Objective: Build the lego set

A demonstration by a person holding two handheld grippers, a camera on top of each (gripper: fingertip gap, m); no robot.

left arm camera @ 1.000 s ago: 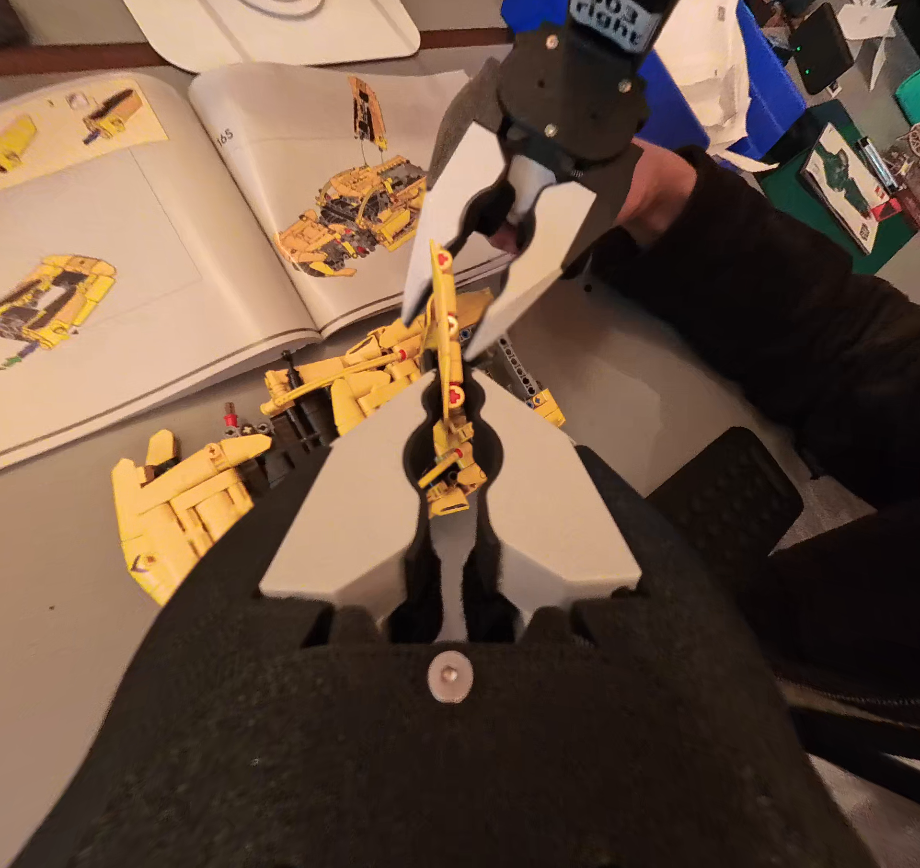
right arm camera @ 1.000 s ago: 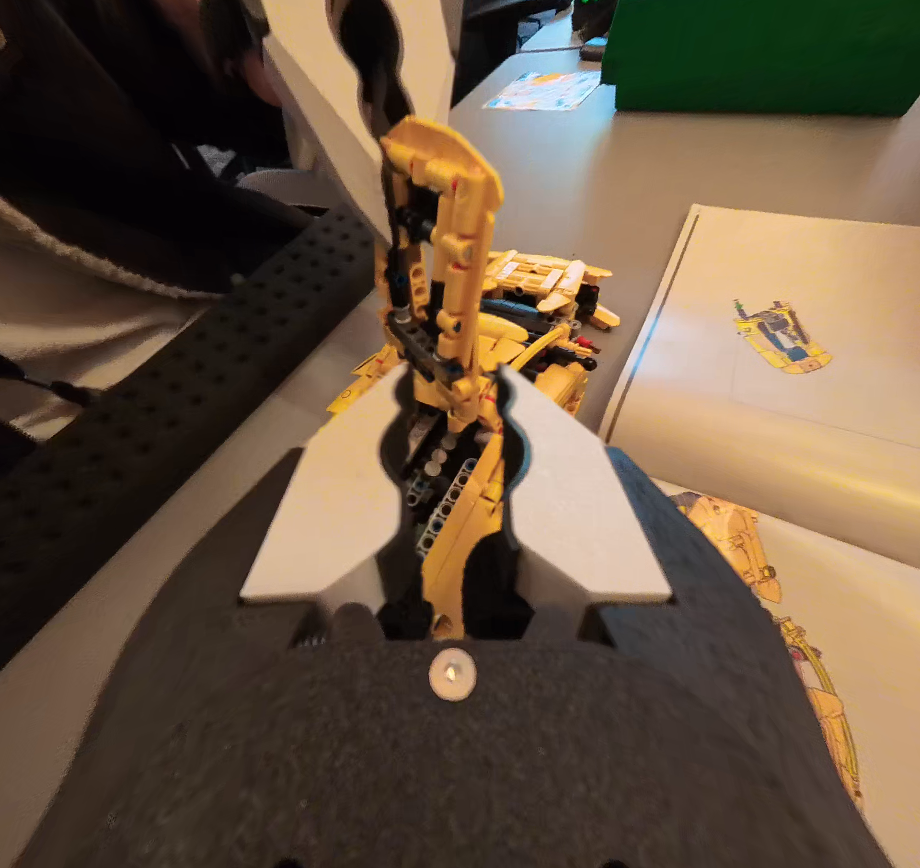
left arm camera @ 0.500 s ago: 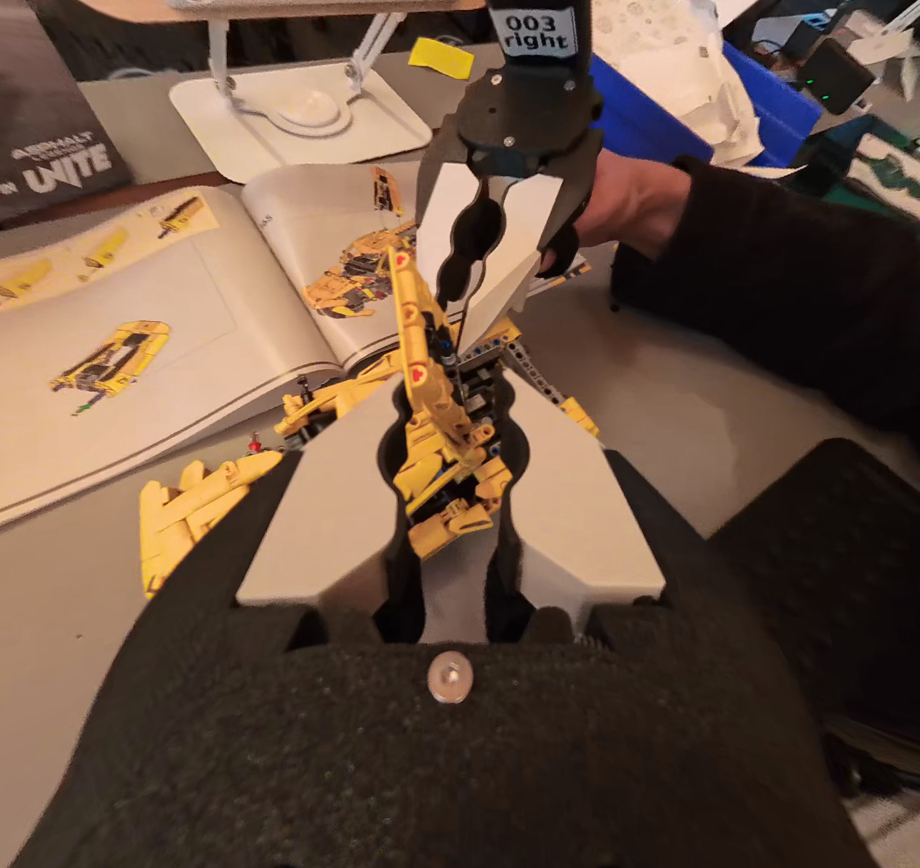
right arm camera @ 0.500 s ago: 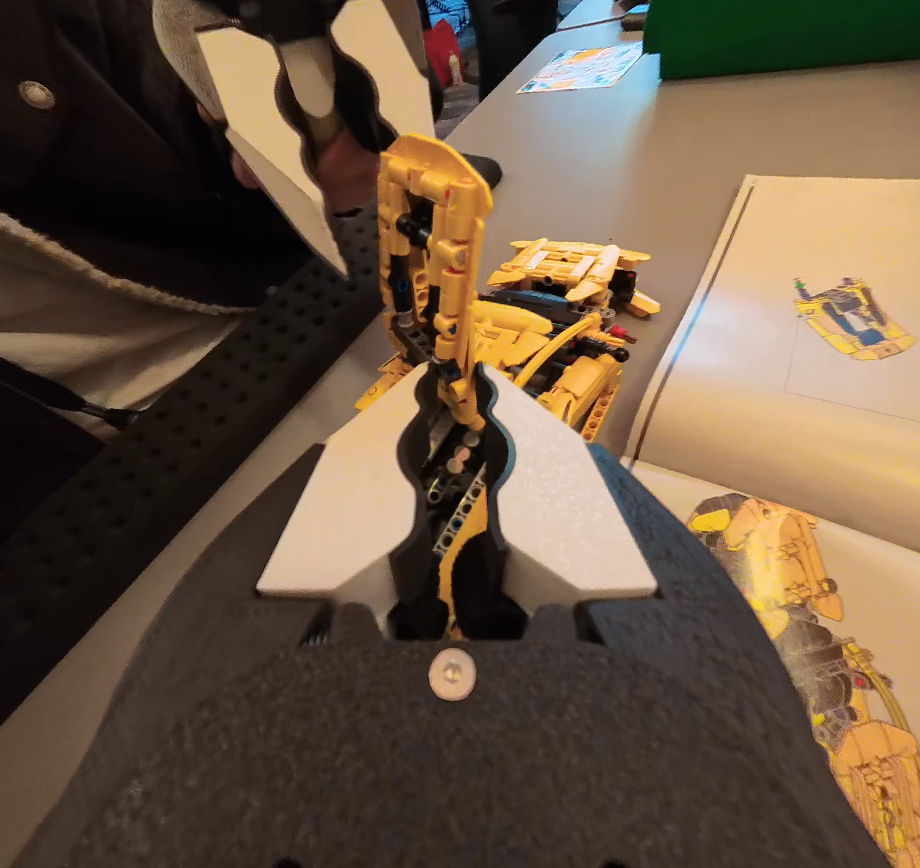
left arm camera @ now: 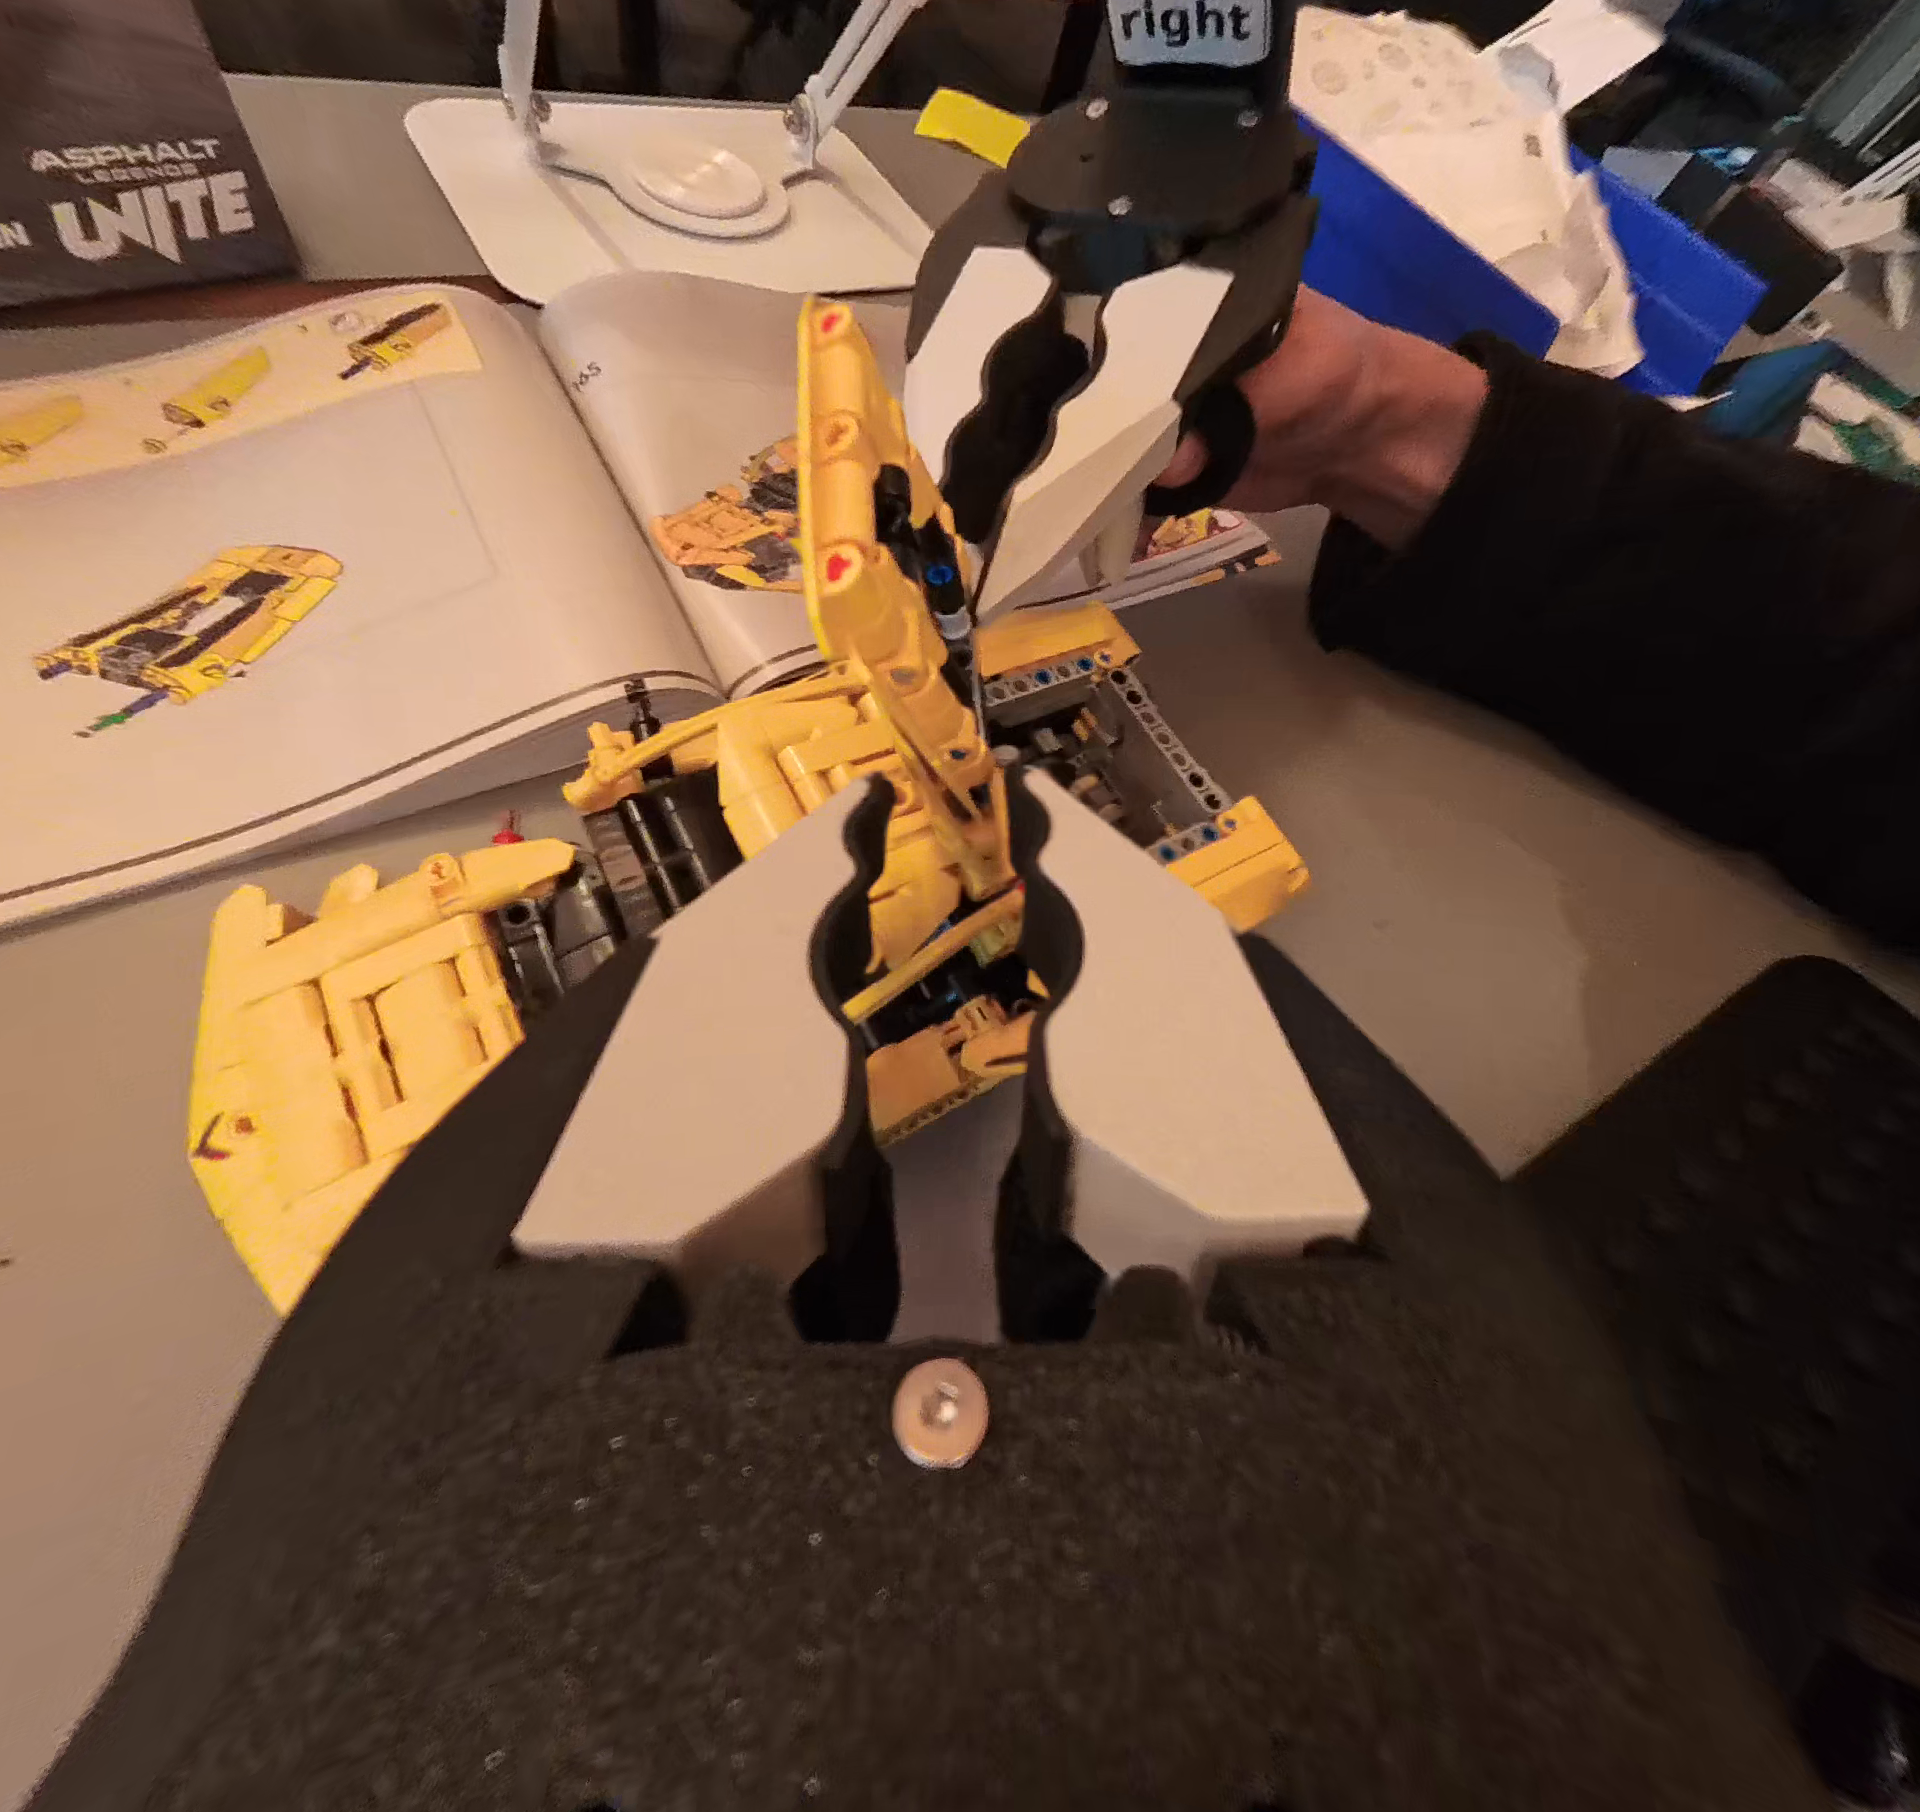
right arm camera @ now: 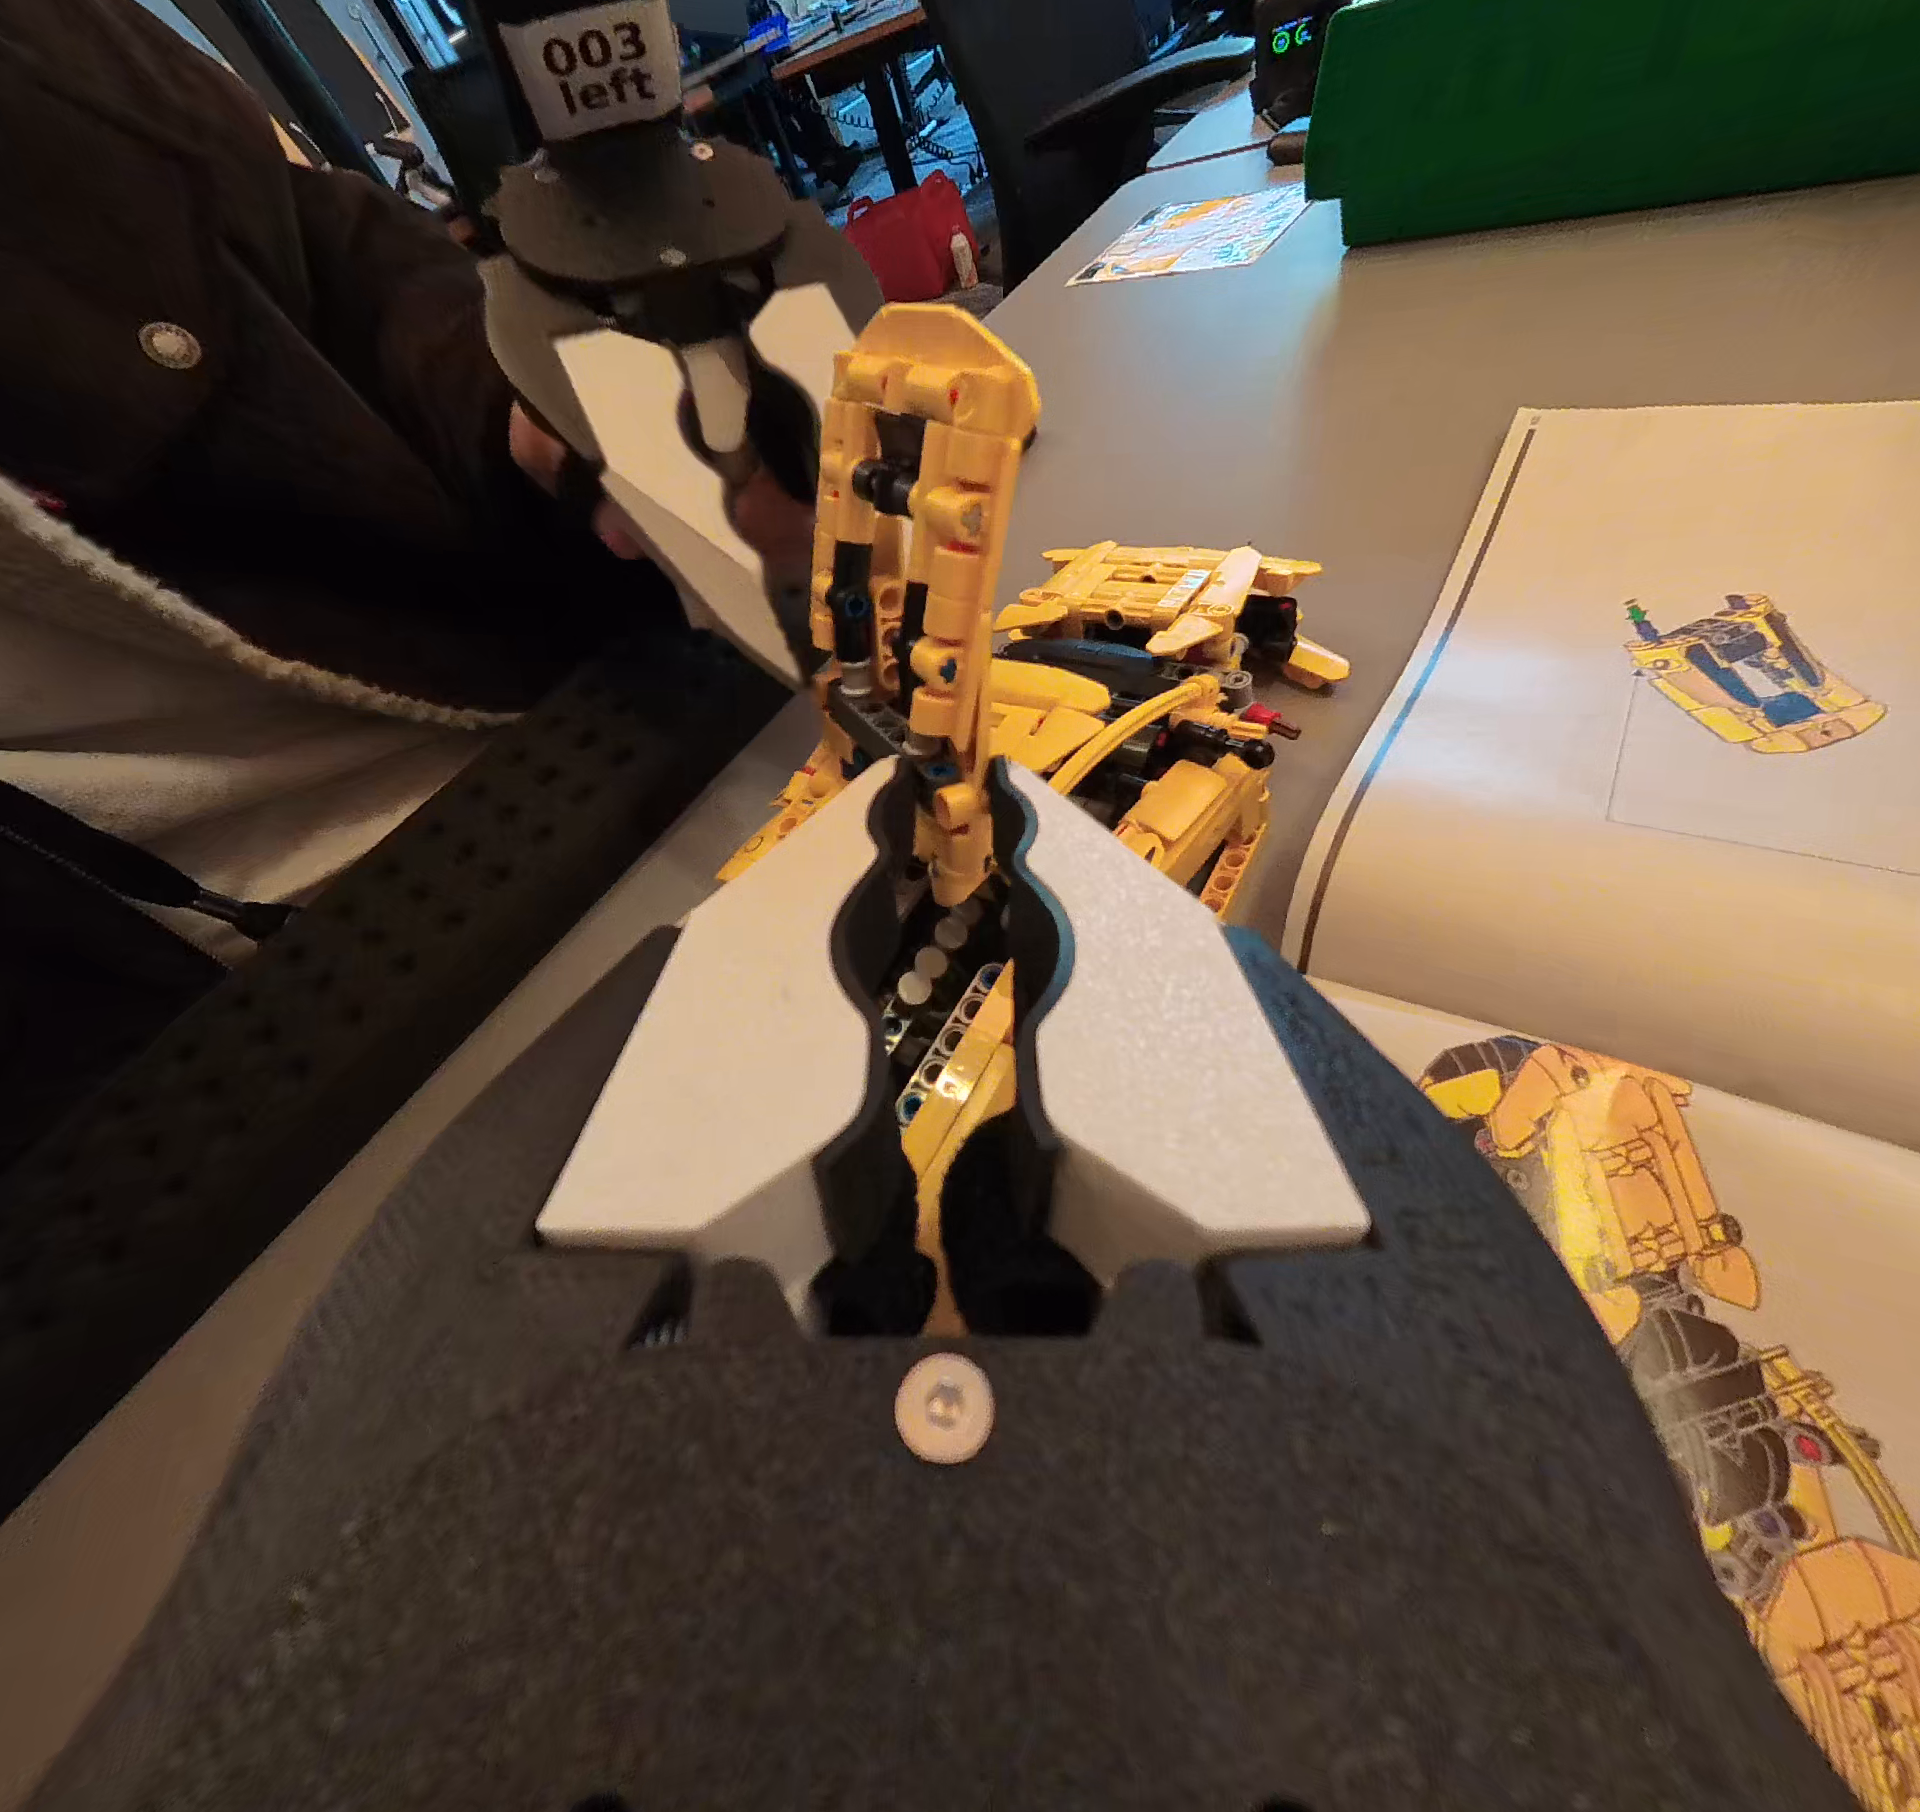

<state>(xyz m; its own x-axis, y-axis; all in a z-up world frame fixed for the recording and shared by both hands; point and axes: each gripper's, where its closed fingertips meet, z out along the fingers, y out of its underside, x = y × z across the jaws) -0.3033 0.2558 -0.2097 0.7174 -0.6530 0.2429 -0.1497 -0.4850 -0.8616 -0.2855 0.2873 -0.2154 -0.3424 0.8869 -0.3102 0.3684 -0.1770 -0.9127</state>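
Grey desk (right arm camera: 1351, 328) carried the car body (left arm camera: 727, 806); at twelve o'clock, a yellow door panel (right arm camera: 925, 557) was pinched upright by both fingers (presumably for fitting).

Each camera sits behind its own gripper and looks forward along the fingers, very near. The two face each other and share the yellow model (left arm camera: 883, 557) (right arm camera: 925, 557) and open booklet (left arm camera: 312, 557) (right arm camera: 1662, 682).

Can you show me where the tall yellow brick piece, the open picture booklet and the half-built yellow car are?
Tall yellow Lego door assembly (right arm camera: 925, 515): right wrist view, on its upper yellow frame.
Open paper instruction booklet (left arm camera: 343, 474): left wrist view, on the bare left page.
Half-built yellow Lego car (left arm camera: 353, 1024): left wrist view, on its yellow end panel.
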